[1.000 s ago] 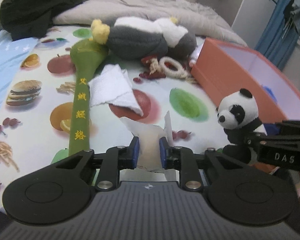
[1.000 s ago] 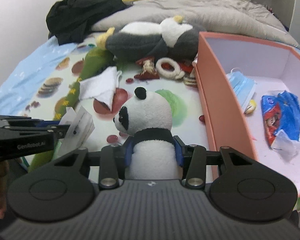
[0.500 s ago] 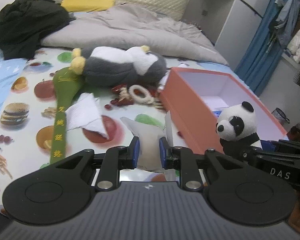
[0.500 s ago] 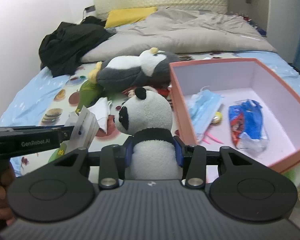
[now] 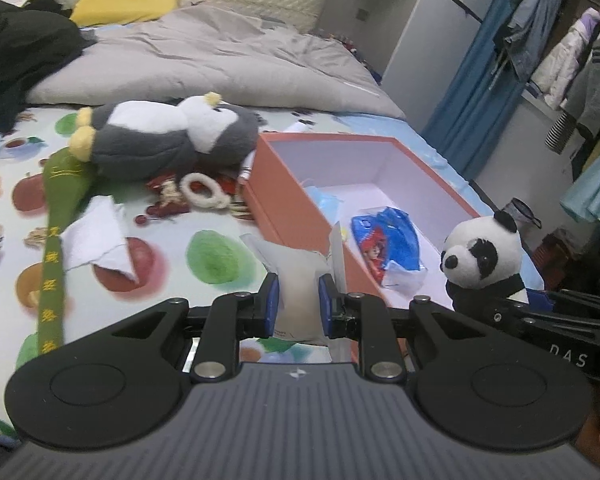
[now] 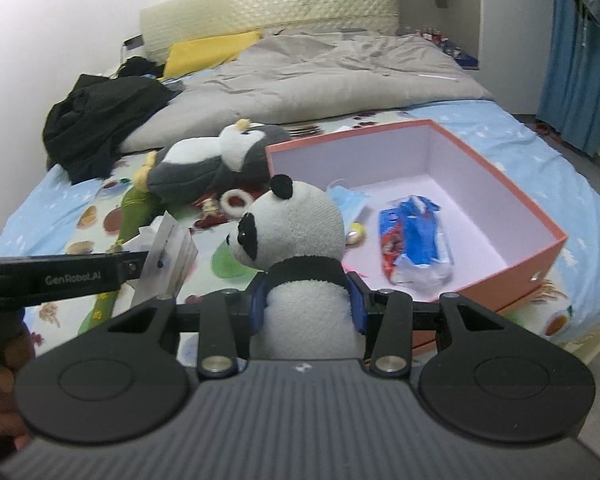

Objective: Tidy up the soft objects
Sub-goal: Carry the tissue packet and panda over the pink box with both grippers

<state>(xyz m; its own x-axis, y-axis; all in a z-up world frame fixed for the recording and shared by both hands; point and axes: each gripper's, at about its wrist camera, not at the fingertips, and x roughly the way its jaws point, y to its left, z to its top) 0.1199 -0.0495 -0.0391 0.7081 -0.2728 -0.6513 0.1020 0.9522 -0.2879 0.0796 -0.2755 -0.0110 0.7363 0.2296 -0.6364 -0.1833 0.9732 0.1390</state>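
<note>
On the far left of the bed, a heap of black clothing (image 5: 16, 64) is lying against the grey duvet (image 5: 204, 60). Below it, on the fruit-printed sheet (image 5: 4, 216), a long green plush (image 5: 58, 208) with yellow characters is stretching toward the camera, and a white cloth (image 5: 94, 236) is lying just beside its shaft. A grey-and-white penguin plush (image 5: 168, 136) is lying on its side above these, touching the head of the green plush. Near its right end, a white ring (image 5: 202, 190) is resting among small red items that are too blurred to identify.

At centre, the left gripper (image 5: 299, 308) is clamping a pale soft pouch (image 5: 296, 280) between its blue pads (image 5: 272, 308); the pouch is being held in the air, close to the near left wall of the orange box (image 5: 284, 204). The right wrist view is showing the same pouch (image 6: 168, 260) at the tip of the left tool.

The box is sitting open on the sheet, white inside. A blue-and-red packet (image 6: 412, 240) is lying on its floor, with a light blue face mask (image 6: 346, 198) toward the left wall.

To the right, the right gripper (image 6: 308, 308) is gripping a panda plush (image 6: 296, 236) at the body, jaws closed partway around it. The panda is being held upright in the air at the near side of the box, facing left. At the far right, blue curtains (image 5: 476, 80) and hanging garments (image 5: 560, 64) are showing.
</note>
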